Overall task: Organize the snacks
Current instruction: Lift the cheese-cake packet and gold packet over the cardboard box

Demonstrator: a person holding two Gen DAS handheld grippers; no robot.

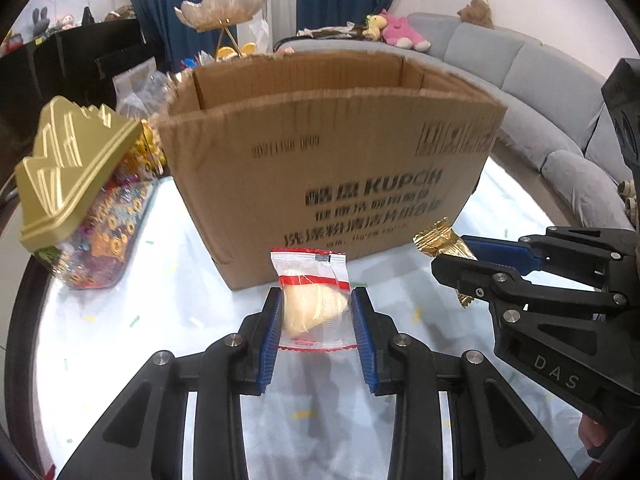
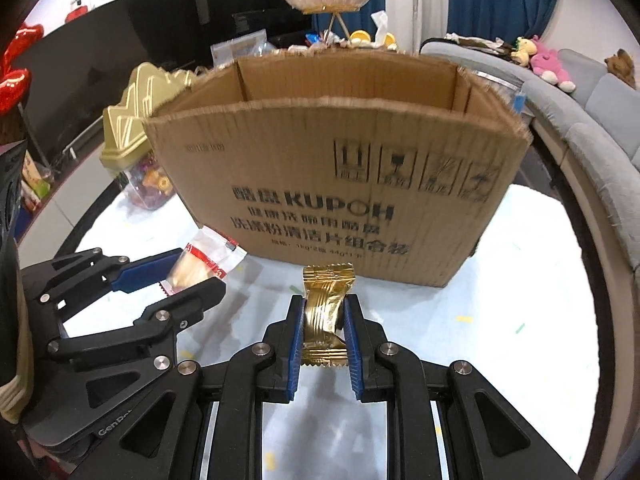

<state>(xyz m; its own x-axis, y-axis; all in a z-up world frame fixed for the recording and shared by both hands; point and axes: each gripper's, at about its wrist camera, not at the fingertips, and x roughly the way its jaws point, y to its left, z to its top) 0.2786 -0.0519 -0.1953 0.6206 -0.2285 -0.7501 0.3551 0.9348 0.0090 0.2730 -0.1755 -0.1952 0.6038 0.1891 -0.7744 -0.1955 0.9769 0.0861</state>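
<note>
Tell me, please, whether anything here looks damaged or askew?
Yes: the cardboard box has a ragged, torn top rim with no flaps. Left of it, the gold-lidded candy jar leans tilted. The gold-wrapped snack is crumpled between the right gripper's pads.

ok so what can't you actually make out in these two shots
- Inside of the cardboard box: both wrist views, hidden by its front wall.
- Small print on the box: both views, blurred.
- Gold-lidded jar contents: left wrist view, too jumbled to name.
- Gold wrapper contents: right wrist view, opaque foil.
</note>
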